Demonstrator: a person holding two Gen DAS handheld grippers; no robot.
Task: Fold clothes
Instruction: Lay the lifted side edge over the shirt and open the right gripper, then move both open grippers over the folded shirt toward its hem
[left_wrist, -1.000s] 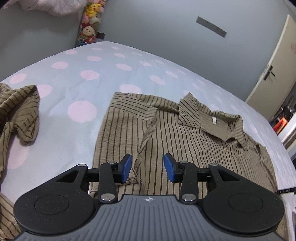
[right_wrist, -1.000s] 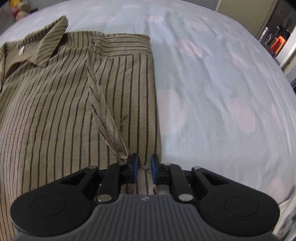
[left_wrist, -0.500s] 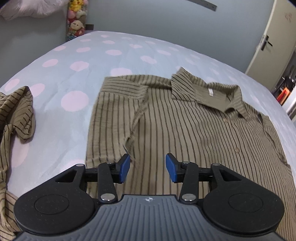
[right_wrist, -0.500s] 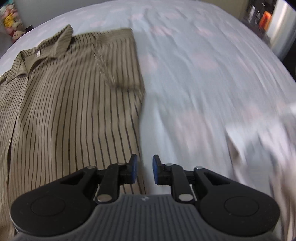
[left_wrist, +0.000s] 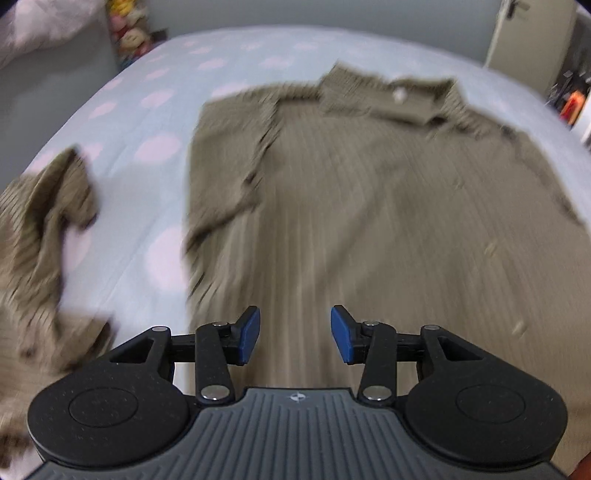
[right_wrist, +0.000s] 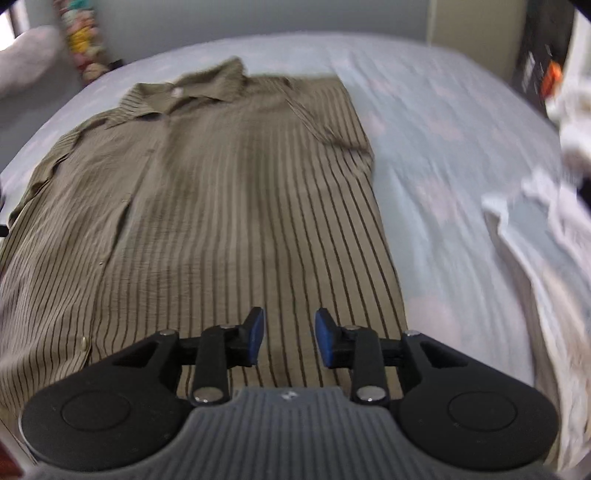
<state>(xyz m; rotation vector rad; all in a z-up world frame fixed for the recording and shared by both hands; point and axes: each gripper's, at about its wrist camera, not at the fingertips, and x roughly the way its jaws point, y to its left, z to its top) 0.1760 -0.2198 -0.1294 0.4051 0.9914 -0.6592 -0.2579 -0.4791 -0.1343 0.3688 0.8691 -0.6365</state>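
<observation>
**Shirt lies flat on the bed, both grippers empty**

The brown striped shirt (right_wrist: 229, 206) lies spread out on the spotted bed sheet (right_wrist: 443, 155), collar at the far end. One sleeve is folded in over the body. The left gripper (left_wrist: 294, 334) hangs above the shirt's near part with its jaws apart and nothing between them. The right gripper (right_wrist: 289, 336) is above the shirt's near edge. Its jaws are opening and hold nothing. Another striped cloth (left_wrist: 40, 236) lies crumpled beside the shirt.
</observation>
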